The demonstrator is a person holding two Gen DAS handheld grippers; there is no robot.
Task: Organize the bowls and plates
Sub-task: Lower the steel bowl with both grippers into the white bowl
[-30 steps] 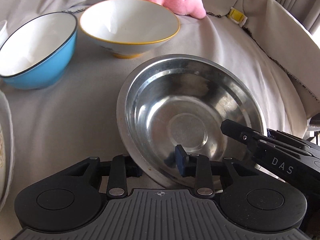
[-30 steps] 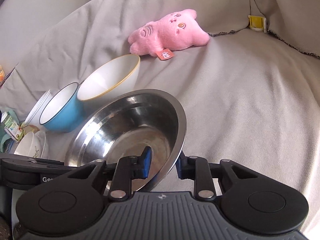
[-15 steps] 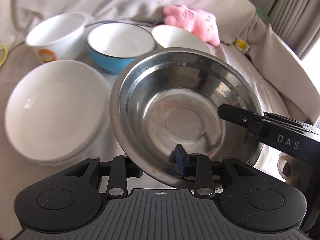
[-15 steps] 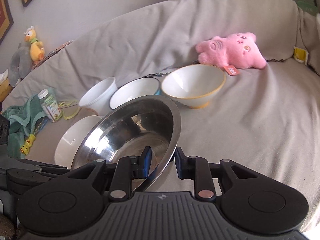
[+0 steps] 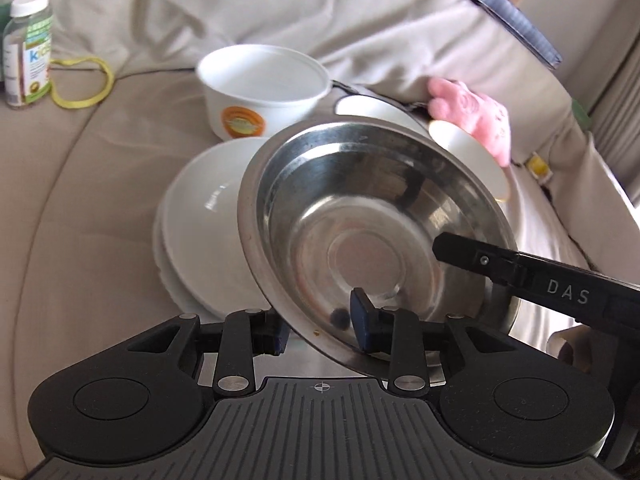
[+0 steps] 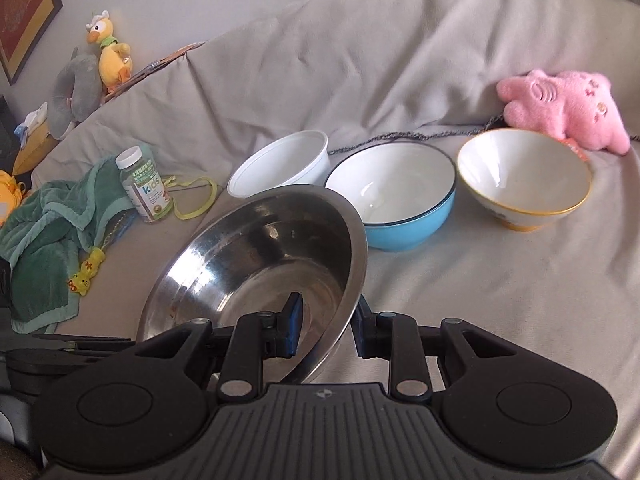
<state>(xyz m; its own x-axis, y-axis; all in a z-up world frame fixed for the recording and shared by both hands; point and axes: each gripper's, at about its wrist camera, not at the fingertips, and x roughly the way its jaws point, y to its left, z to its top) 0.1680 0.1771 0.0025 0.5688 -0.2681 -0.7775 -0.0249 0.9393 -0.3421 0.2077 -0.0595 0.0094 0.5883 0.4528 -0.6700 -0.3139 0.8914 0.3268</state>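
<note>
Steel bowl (image 5: pixel 376 220) (one), four others, both jaws clamping.

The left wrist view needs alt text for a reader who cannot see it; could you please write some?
Both hand-held grippers, left and right, pinch the rim of a tilted steel bowl above stacked white plates on a beige-covered sofa. Behind stand a white tub and a pink plush.

Plush: we see a pink toy (image 6: pixel 568 110) against the sofa back.
Bottle (image 6: pixel 144 186): upright — beside green cloth (image 6: pixel 48 240).
</note>
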